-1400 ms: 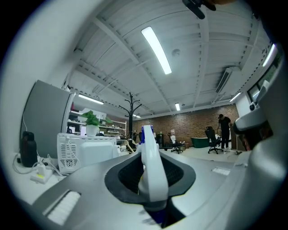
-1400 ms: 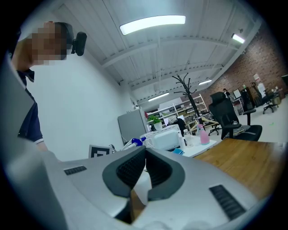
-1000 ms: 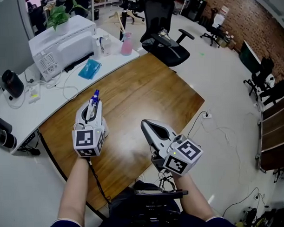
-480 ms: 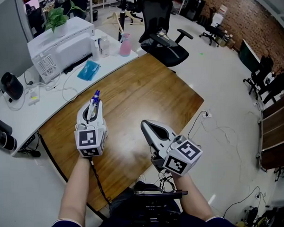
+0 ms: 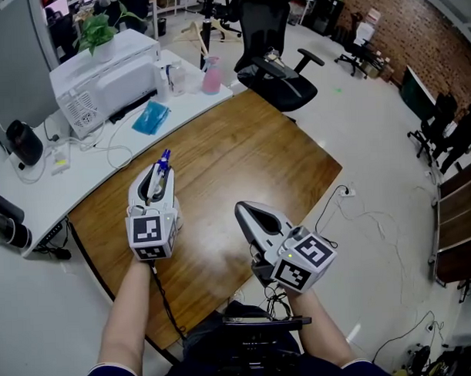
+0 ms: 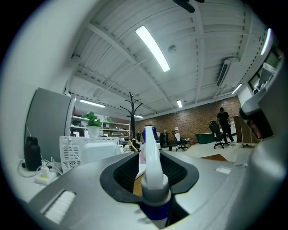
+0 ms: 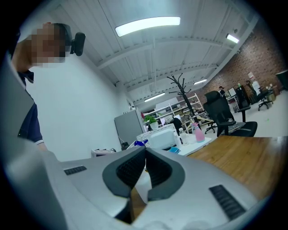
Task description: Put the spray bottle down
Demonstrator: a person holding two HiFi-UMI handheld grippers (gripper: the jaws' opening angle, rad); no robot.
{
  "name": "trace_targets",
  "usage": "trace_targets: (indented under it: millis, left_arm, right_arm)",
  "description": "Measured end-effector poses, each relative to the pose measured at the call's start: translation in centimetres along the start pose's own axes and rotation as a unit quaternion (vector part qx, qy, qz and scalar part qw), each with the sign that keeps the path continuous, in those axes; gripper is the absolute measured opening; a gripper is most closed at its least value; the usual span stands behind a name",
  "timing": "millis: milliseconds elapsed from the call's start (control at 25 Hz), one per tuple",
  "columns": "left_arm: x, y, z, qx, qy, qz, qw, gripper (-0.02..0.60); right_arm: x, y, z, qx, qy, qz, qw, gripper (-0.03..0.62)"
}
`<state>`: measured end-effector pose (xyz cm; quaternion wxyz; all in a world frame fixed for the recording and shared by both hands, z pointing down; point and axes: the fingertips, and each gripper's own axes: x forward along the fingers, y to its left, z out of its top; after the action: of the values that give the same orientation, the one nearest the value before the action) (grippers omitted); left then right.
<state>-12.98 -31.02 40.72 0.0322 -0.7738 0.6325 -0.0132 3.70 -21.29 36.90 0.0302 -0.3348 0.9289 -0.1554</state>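
A spray bottle [image 6: 152, 167] with a white head, a blue collar and a blue nozzle tip [image 5: 163, 158] stands upright between the jaws of my left gripper [image 5: 156, 177]. Those jaws are opening, and a thin gap shows on each side between the dark pads [image 6: 122, 170] and the bottle's head. The bottle's body is hidden under the gripper, over the left part of the wooden table [image 5: 250, 156]. My right gripper [image 5: 242, 209] hovers at the table's near edge. It is shut, its pads [image 7: 158, 167] meet and nothing is between them.
Behind the wooden table runs a white desk [image 5: 80, 162] with a printer [image 5: 104, 72], a potted plant [image 5: 97, 28], a pink bottle [image 5: 211, 75], a blue pouch [image 5: 149, 117] and cables. A black office chair [image 5: 281, 66] stands at the far corner. A cable [image 5: 360, 214] trails on the floor at the right.
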Motion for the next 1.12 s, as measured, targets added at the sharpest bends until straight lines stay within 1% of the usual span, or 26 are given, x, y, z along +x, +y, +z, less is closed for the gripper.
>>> trace_targets:
  millis: [40,120,360,440,600,720,760,800,880,1000,1040,1080,1120]
  left_arm:
    - [0.0,0.0,0.0,0.000,0.001,-0.001,1.0000,0.151]
    - [0.0,0.0,-0.1,-0.001,0.002,-0.005,1.0000,0.162]
    - [-0.3,-0.3,-0.8,-0.004,0.017,-0.016,0.9997,0.260]
    - [-0.9,-0.5,-1.0,-0.009,0.020,-0.021,0.9995,0.280]
    - [-3.0,-0.6,-1.3,-0.016,0.027,-0.023,0.9992,0.295]
    - [-5.3,-0.7,-1.5,-0.039,0.033,-0.020,0.9985,0.295]
    - [-6.2,-0.7,-1.5,-0.050,0.035,-0.018,0.9980,0.290]
    - [-7.0,-0.7,-1.6,-0.062,0.037,-0.015,0.9973,0.269]
    - [-8.5,-0.6,-1.5,-0.081,0.043,-0.008,0.9958,0.248]
    - [-10.4,-0.5,-0.6,-0.092,0.045,0.007,0.9948,0.126]
    - [-11.0,-0.5,-0.3,-0.095,0.042,0.013,0.9945,0.100]
    - [-11.5,-0.4,0.0,-0.098,0.043,0.018,0.9941,0.096]
    - [-12.0,-0.3,0.2,-0.100,0.046,0.024,0.9937,0.059]
  right_arm:
    - [0.0,0.0,0.0,0.001,0.000,0.001,1.000,0.006]
    - [0.0,0.1,0.0,0.002,-0.001,0.002,1.000,0.006]
    - [0.0,0.0,0.0,0.002,-0.001,0.005,1.000,0.006]
    - [0.1,0.0,-0.1,0.002,0.000,0.007,1.000,0.006]
    - [0.5,0.4,-0.2,0.003,0.001,0.016,1.000,0.006]
    - [0.9,1.0,-0.4,0.002,0.003,0.027,1.000,0.006]
    - [1.1,1.2,-0.4,0.002,0.003,0.032,0.999,0.006]
    - [1.3,1.3,-0.5,0.001,0.003,0.036,0.999,0.006]
    - [1.6,1.8,-0.5,0.000,0.003,0.046,0.999,0.006]
    - [2.1,2.5,-0.5,-0.005,0.005,0.058,0.998,0.006]
    - [2.3,2.7,-0.5,-0.007,0.006,0.062,0.998,0.006]
    - [2.4,2.9,-0.5,-0.010,0.007,0.067,0.998,0.006]
    - [2.6,3.2,-0.5,-0.012,0.007,0.072,0.997,0.006]
